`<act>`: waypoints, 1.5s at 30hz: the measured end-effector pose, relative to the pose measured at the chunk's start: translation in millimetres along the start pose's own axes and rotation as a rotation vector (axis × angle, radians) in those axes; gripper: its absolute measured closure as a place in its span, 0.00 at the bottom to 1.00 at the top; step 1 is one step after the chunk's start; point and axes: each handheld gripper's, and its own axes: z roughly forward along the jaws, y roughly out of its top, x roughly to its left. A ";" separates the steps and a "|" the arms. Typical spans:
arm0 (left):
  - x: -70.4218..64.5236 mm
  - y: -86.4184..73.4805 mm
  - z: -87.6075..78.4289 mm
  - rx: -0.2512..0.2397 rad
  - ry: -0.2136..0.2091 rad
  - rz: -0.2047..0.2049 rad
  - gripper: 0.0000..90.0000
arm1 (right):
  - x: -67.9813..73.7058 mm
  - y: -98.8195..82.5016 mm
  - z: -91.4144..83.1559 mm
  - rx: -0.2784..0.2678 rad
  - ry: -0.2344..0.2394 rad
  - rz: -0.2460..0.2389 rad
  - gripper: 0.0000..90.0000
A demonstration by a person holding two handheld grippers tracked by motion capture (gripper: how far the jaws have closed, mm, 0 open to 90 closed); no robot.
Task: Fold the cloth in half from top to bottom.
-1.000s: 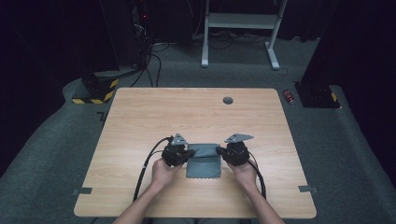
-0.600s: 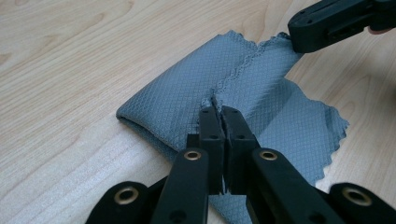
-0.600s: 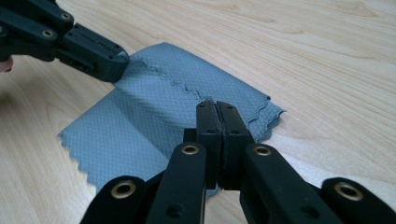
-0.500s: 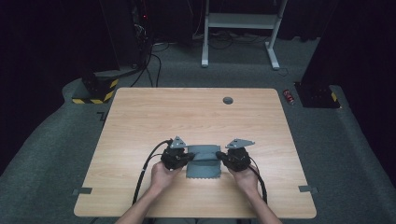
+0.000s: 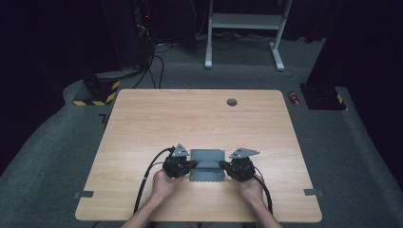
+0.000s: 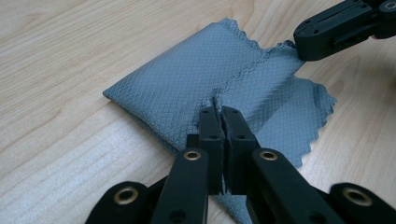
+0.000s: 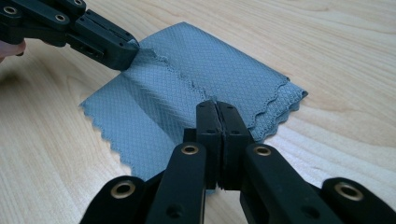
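Currently mid-fold on the grey cloth (image 5: 206, 165), which lies on the tabletop (image 5: 190, 118) near its 6 o'clock edge, between both hands.

Left gripper (image 6: 219, 114): jaws pressed together, pinching the cloth's scalloped edge at the fold line. Right gripper (image 7: 217, 112): same, jaws clamped tight on the opposite end of that edge. In the high view the left gripper (image 5: 186, 165) sits at the cloth's 9 o'clock side and the right gripper (image 5: 227, 166) at its 3 o'clock side.

State of the cloth: the far part already lies doubled and flat, several scalloped layers stacked at one corner. The pinched flap's zigzag edge runs across the middle; a single layer remains uncovered toward 6 o'clock.

My read on doing this step well:
- Move both hands together, same height, same pace. If one leads, the edge will skew.
- Keep light tension between the two pinches so the flap stays straight, not saggy.
- Carry the edge toward 12 o'clock low over the cloth; lifting high will likely drag the bottom layers.
- Line the scalloped edge up with the far folded edge before letting go.
- Release only once the flap lies flat; then press the crease if needed.

Risk: thin fabric could slip from the pinch, or the lower layers could slide on the smooth wood.
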 end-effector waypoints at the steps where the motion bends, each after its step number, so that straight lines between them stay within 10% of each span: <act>1: -0.9 -0.8 -0.1 0.000 0.001 0.000 0.98 | 0.6 -1.0 0.0 0.002 0.002 0.002 0.99; 18: -9.3 -12.1 -1.2 0.007 0.009 0.028 0.97 | 10.2 -12.9 -0.5 0.024 -0.001 -0.022 0.98; 45: 5.1 -1.0 -11.5 -0.058 -0.029 -0.088 0.77 | 10.8 -1.9 -3.4 0.000 -0.026 0.016 0.87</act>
